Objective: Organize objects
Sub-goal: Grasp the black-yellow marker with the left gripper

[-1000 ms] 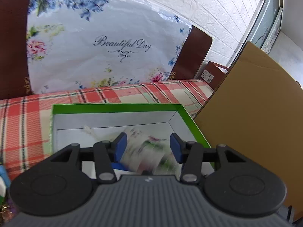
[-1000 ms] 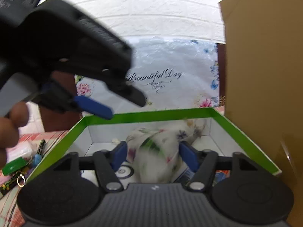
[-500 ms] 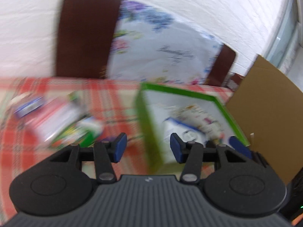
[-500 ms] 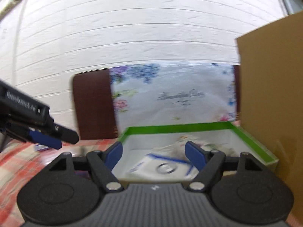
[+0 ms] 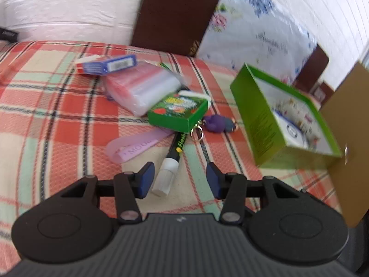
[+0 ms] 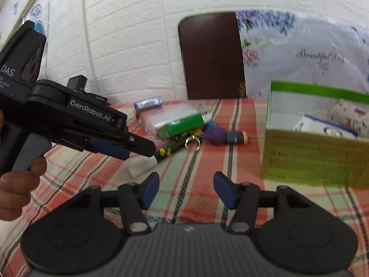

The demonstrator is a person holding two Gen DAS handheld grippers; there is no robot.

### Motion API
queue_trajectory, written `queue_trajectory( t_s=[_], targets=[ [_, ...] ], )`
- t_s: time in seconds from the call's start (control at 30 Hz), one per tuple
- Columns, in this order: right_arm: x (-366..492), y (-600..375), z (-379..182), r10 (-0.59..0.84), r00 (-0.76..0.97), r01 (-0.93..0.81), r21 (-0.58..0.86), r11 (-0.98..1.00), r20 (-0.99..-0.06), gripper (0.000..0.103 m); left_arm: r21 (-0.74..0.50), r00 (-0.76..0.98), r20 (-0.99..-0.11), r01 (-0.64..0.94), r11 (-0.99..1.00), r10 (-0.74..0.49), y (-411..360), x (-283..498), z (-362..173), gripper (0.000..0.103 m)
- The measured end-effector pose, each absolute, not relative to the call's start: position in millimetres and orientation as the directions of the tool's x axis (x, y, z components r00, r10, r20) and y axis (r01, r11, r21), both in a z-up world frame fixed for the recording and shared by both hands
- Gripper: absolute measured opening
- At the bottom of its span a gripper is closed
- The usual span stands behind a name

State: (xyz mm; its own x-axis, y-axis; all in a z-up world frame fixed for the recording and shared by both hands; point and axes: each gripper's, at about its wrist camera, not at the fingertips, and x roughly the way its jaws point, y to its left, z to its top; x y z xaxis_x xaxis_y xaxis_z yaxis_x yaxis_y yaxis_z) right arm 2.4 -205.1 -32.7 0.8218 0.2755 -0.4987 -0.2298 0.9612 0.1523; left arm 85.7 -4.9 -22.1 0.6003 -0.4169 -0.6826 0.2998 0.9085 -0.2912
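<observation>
Reaching low over the plaid-covered table (image 5: 57, 106), the left tongs (image 5: 178, 178) stood spread and empty, the white cap end of the black marker (image 5: 171, 159) just ahead between the pads but untouched. Right tongs (image 6: 186, 190) had just been closing, yet still stood apart with nothing between them.

Risks, as judged:
- Green box (image 5: 263, 120), already holding a floral pouch and a white packet, sat near the pile; a sweeping arm could knock it.
- Zip-bag stack (image 5: 143, 90) and small green carton (image 5: 178, 113) overlapped the marker's far end, so pulling it might drag them.
- Keyring (image 5: 196, 133) lay touching the marker and could snag.

Left view alone showed the pink strap (image 5: 133, 147) and the marker's cap clearly. Right view alone showed the person's hand (image 6: 17, 184) on the left tool.
</observation>
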Motion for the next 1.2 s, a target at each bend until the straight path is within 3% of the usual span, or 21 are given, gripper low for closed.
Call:
queue_trajectory(
  t_s=[0.1,0.13,0.17,0.27,0.47,0.63,0.83,0.97,1.07,1.13,1.17,1.2],
  targets=[
    [7.1,-209.5,-36.4,0.267,0.813,-0.206,0.173,0.963,-0.517,0.053,-0.236,0.588,-0.720,0.293,0.927,-0.369,-11.8,92.2,-37.9,0.046],
    [8.1,-211.3,-36.3,0.262,0.815,-0.201,0.173,0.964,-0.517,0.053,-0.223,0.608,-0.704,0.299,0.928,-0.365,-12.0,89.9,-38.3,0.040],
    [5.9,-214.5,-36.1,0.259,0.816,-0.200,0.169,0.965,-0.516,0.053,-0.218,0.604,-0.705,0.312,0.925,-0.370,-12.4,88.9,-38.8,0.021],
    [5.0,-217.7,-36.2,0.257,0.816,-0.193,0.174,0.966,-0.518,0.053,-0.287,0.562,-0.706,0.328,0.900,-0.430,-7.4,86.6,-38.4,0.019],
    [-1.7,-218.5,-32.6,0.251,0.826,-0.187,0.175,0.967,-0.504,0.053,-0.420,0.449,-0.707,0.353,0.836,-0.546,-14.5,60.1,-37.1,0.020],
    [-20.8,-227.2,-30.2,0.222,0.839,-0.171,0.146,0.974,-0.496,0.054,-0.462,0.401,-0.704,0.368,0.807,-0.586,-20.7,45.9,-31.2,0.020],
    [-29.3,-226.7,-25.0,0.246,0.836,-0.177,0.183,0.967,-0.491,0.054,-0.422,0.446,-0.702,0.368,0.828,-0.556,-35.6,62.5,-14.1,0.029],
    [-24.4,-219.4,-29.1,0.278,0.813,-0.198,0.206,0.958,-0.512,0.054,-0.353,0.447,-0.735,0.390,0.851,-0.510,-59.9,76.5,-13.5,0.047],
    [-21.2,-213.1,-36.5,0.281,0.796,-0.211,0.189,0.959,-0.536,0.055,-0.309,0.425,-0.775,0.392,0.867,-0.468,-74.7,84.0,-25.9,0.048],
    [-18.0,-210.5,-40.0,0.297,0.781,-0.228,0.191,0.955,-0.549,0.055,-0.280,0.442,-0.774,0.405,0.871,-0.454,-79.1,82.5,-31.7,0.046],
    [-17.0,-208.4,-41.2,0.307,0.777,-0.244,0.188,0.952,-0.549,0.053,-0.256,0.453,-0.771,0.423,0.869,-0.448,-81.9,79.8,-31.7,0.030],
    [-15.6,-205.7,-42.3,0.320,0.768,-0.259,0.187,0.948,-0.554,0.045,-0.240,0.449,-0.778,0.435,0.868,-0.440,-84.0,78.4,-32.2,0.017]
  ],
)
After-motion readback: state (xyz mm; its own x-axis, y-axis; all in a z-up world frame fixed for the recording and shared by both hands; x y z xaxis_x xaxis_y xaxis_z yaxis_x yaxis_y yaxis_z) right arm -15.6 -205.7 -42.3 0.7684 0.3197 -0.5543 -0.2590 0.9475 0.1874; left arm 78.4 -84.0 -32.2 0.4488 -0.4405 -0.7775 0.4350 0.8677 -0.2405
